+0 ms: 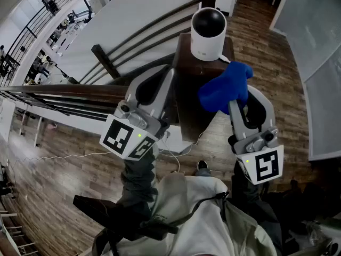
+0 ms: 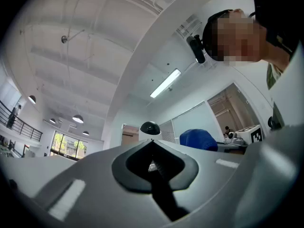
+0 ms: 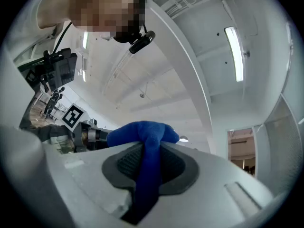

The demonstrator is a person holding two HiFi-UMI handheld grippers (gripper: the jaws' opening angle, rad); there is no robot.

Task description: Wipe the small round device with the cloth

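Observation:
The small round device [image 1: 208,31], a white cylinder with a black dome, stands on the dark wooden post top [image 1: 193,84]. My right gripper [image 1: 233,104] is shut on the blue cloth [image 1: 226,87], which bunches above its tips just right of and below the device, apart from it. My left gripper [image 1: 169,72] is shut and holds nothing; it hangs over the post's left side, short of the device. The left gripper view shows the device [image 2: 150,129] beyond the closed tips and the cloth [image 2: 198,139] to the right. In the right gripper view the cloth [image 3: 142,137] is clamped between the jaws.
Dark railing bars [image 1: 64,97] run left from the post over a drop to a lower floor. A white cable [image 1: 184,145] trails from the device across the wood floor [image 1: 277,63]. A glass panel [image 1: 319,47] stands at right.

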